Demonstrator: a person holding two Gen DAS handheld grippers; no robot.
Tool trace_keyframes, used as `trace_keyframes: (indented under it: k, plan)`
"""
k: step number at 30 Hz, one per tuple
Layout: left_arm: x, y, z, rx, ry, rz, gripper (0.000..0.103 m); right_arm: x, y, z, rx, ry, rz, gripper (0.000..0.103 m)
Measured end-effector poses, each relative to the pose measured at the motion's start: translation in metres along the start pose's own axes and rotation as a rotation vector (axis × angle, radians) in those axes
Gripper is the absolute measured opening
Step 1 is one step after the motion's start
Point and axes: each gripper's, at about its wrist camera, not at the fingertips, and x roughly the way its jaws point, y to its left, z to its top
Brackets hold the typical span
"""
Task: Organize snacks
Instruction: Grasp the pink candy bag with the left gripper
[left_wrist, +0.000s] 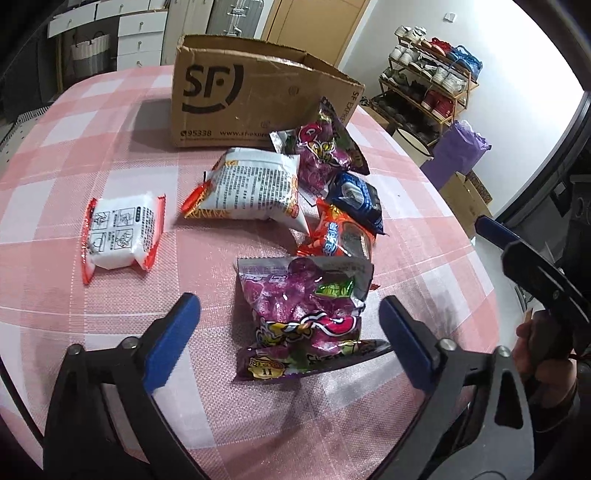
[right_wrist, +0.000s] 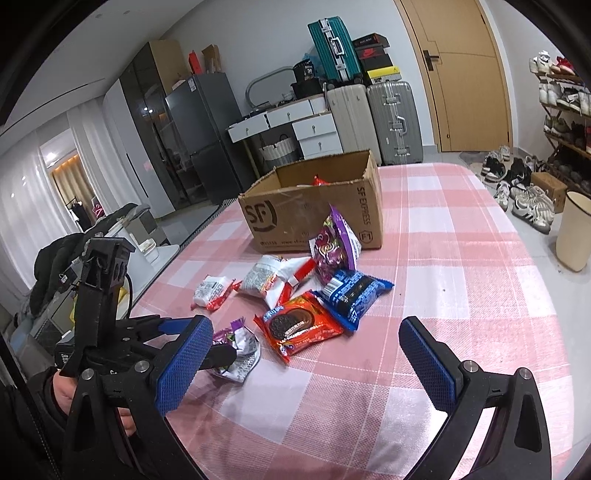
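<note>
A purple snack bag (left_wrist: 303, 314) lies flat on the pink check cloth, between the fingers of my left gripper (left_wrist: 290, 332). The gripper is open and its blue pads stand clear of the bag on both sides. My right gripper (right_wrist: 306, 354) is open over bare cloth, with a red cookie pack (right_wrist: 303, 325) just ahead of it. Further on lie a blue cookie pack (right_wrist: 351, 291), a white bag (left_wrist: 251, 188) and a small white packet with red ends (left_wrist: 122, 232). A second purple bag (left_wrist: 325, 147) leans on the open cardboard box (left_wrist: 258, 99).
Something red shows inside the box (right_wrist: 321, 181). The table (left_wrist: 110, 129) drops off close on the right, where a cream bin (right_wrist: 572, 236) and a shoe rack (left_wrist: 428, 81) stand. Suitcases (right_wrist: 391, 122) and drawers are behind the box.
</note>
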Motion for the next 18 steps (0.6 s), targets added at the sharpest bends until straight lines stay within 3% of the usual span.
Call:
trace_keyframes:
  k: [2,4,6,11,18]
  plan:
    - [0.004,0.000,-0.001,0.004,0.013,-0.018,0.079,0.002,-0.001,-0.001,0.004,0.005,0.003,0.102]
    - [0.008,-0.002,-0.001,0.015,0.034,-0.083,0.065,0.005,-0.003,-0.002,0.008,0.009,0.003,0.102]
    - [0.007,-0.006,-0.002,0.043,0.032,-0.073,0.054,0.007,-0.004,-0.002,0.012,0.014,0.003,0.102]
    - [0.005,-0.010,-0.003,0.076,0.020,-0.073,0.041,0.008,-0.003,-0.001,0.017,0.015,0.005,0.102]
    - [-0.002,-0.003,-0.006,0.055,0.001,-0.065,0.039,0.006,0.003,-0.002,0.004,0.012,0.006,0.102]
